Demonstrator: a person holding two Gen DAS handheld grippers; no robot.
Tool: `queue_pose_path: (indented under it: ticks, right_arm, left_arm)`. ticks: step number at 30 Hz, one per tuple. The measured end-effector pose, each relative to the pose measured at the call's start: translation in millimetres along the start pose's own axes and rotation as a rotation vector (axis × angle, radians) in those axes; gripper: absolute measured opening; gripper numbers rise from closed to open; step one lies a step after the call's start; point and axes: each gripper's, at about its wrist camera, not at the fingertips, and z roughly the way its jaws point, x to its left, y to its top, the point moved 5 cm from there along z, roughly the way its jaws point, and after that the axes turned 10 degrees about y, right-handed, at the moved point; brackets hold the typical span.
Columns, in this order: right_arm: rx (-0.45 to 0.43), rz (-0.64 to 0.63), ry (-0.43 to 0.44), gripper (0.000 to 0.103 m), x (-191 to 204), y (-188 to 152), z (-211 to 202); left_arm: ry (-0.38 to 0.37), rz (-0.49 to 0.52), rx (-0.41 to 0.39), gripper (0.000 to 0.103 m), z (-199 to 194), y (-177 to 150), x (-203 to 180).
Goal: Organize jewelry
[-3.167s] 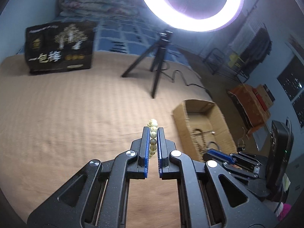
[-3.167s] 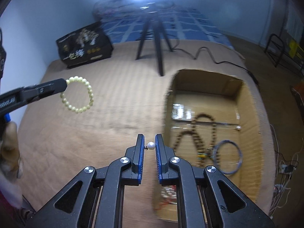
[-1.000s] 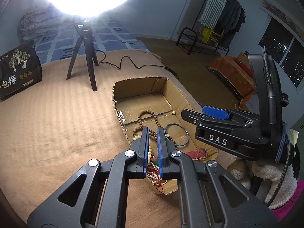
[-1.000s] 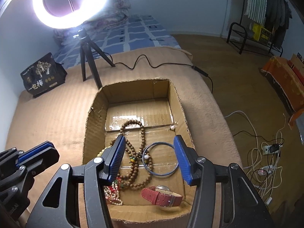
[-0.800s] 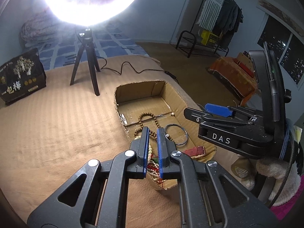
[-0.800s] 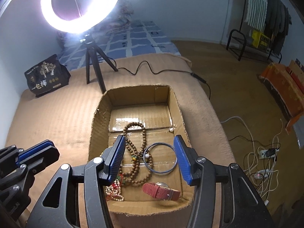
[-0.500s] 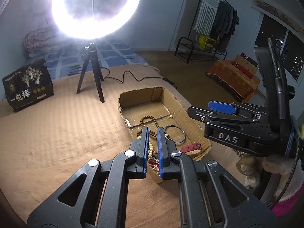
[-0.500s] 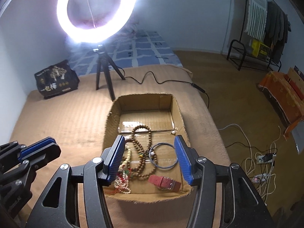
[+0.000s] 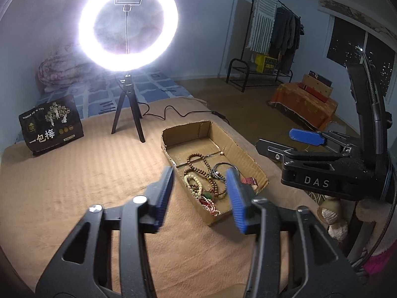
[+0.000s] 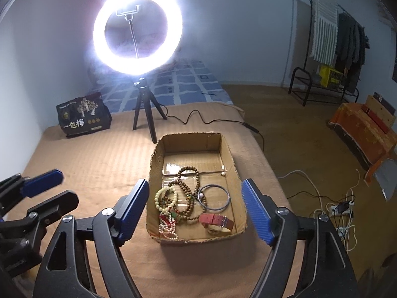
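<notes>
An open cardboard box (image 10: 229,149) (image 9: 244,151) lies on the tan bed cover. It holds a brown bead necklace (image 10: 188,173), a pale green bead bracelet (image 10: 166,197) (image 9: 193,182), a thin blue bangle (image 10: 215,198), a red watch (image 10: 215,219), a white and red bead string (image 10: 167,226) and a small pearl (image 10: 223,173). My left gripper (image 9: 201,188) is open and empty, raised in front of the box. My right gripper (image 10: 196,206) is open and empty, raised over the box's near end. Each gripper shows in the other's view.
A lit ring light on a black tripod (image 10: 145,114) (image 9: 127,114) stands behind the box, its cable (image 10: 211,121) trailing right. A black printed bag (image 10: 83,115) (image 9: 50,125) sits at the back left. The bed edge drops to the floor on the right.
My left gripper has opened and let go of the pale green bracelet, which now lies in the box. Both grippers have pulled back and up from the box; the right has opened wider.
</notes>
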Motion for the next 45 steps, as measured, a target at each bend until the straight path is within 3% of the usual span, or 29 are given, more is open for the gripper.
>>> queue_pose_path:
  ticks: [6,16,18,37,39,45]
  right_arm:
    - [-0.055,-0.014,-0.028,0.079,1.8,-4.3,-13.3]
    - [-0.099,0.006,-0.043,0.080,-3.8,-6.2,-20.9]
    - [-0.104,0.011,-0.045,0.080,-5.1,-6.4,-21.1]
    - [-0.088,0.003,-0.073,0.080,-4.9,-11.9,-12.1]
    - [-0.087,0.000,-0.077,0.080,-4.6,-12.3,-11.9]
    - [-0.088,-0.003,-0.079,0.081,-3.9,-12.5,-11.4]
  left_arm:
    - [0.019,0.029,-0.039,0.081,-18.2,-5.6,-2.1]
    - [0.080,0.103,-0.060,0.087,-24.2,-16.3,-5.8]
    - [0.096,0.115,-0.058,0.097,-20.2,-17.4,-4.0]
    - [0.171,0.085,-0.027,0.098,-18.6,-20.9,7.7]
    - [0.177,0.084,-0.020,0.102,-17.7,-21.4,8.1]
    - [0.181,0.082,-0.023,0.102,-17.4,-21.8,8.7]
